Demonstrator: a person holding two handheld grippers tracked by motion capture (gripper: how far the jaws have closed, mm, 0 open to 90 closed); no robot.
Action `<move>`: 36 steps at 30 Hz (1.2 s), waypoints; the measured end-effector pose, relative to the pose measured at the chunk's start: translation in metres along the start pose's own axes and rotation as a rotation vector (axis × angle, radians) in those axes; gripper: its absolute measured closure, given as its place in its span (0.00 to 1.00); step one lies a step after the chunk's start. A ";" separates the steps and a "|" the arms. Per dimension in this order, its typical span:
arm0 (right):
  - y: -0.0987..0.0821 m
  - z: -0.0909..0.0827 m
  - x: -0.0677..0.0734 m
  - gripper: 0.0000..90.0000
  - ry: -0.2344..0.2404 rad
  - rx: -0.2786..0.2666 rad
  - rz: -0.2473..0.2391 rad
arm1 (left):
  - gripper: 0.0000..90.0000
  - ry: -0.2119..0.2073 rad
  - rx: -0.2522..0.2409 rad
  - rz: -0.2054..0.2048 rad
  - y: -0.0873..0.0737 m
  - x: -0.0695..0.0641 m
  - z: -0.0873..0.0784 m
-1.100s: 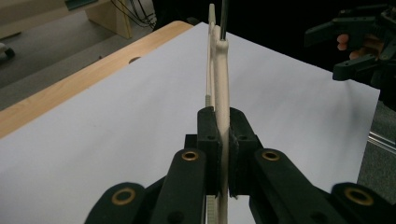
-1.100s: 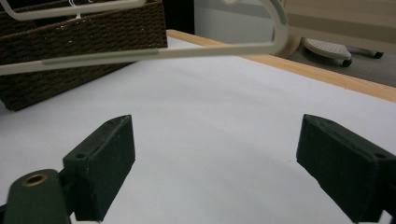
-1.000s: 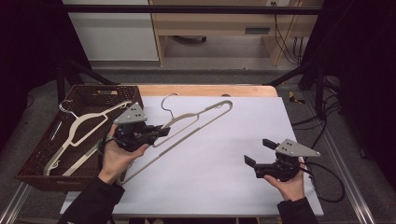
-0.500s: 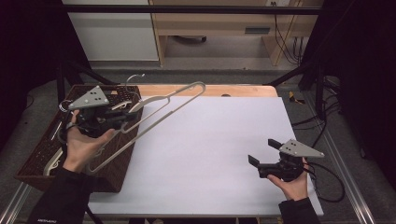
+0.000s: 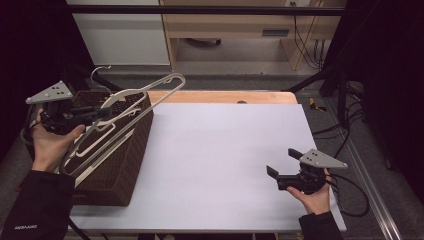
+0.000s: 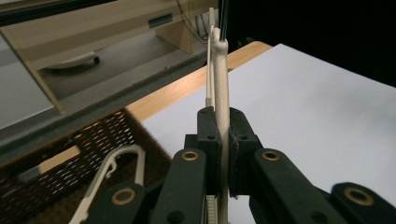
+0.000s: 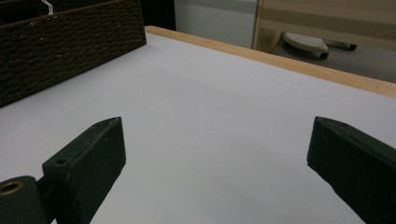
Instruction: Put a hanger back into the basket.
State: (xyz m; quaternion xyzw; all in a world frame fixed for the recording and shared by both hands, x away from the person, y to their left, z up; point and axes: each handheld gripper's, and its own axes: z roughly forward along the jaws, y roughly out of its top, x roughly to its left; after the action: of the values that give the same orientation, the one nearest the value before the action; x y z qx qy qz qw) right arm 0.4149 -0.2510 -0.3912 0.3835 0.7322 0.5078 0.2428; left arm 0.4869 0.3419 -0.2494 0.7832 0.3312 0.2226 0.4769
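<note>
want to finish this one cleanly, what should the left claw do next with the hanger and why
Probably lower it. The left claw is shut on the cream hanger, held tilted above the brown wicker basket, where other hangers already lie. Bringing it down flat before opening should keep it from dropping onto the table.

Cream-white hanger (image 5: pixel 131 102) — same pale tone as the hangers (image 5: pixel 102 135) in the dark brown woven basket (image 5: pixel 117 167) at left. White table sheet (image 5: pixel 220 160), light wood far edge (image 5: pixel 225 96). Black grippers — grey top plates.
</note>
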 end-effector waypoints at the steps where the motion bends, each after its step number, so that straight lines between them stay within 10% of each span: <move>1: 0.000 0.000 0.000 0.05 -0.001 0.001 -0.001 | 0.96 0.002 0.004 -0.010 -0.002 0.004 -0.001; 17: 0.000 0.001 0.000 0.05 -0.003 0.007 -0.004 | 0.96 0.063 0.051 -0.092 -0.047 0.055 -0.006; 36: -0.001 0.003 0.001 0.05 -0.006 0.012 -0.010 | 0.96 0.110 0.101 -0.168 -0.086 0.081 -0.020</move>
State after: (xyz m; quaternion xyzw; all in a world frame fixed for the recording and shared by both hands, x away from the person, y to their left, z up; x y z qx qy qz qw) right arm 0.4162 -0.2492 -0.3929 0.3829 0.7364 0.5010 0.2452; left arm 0.5028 0.4411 -0.3151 0.7623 0.4319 0.2078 0.4350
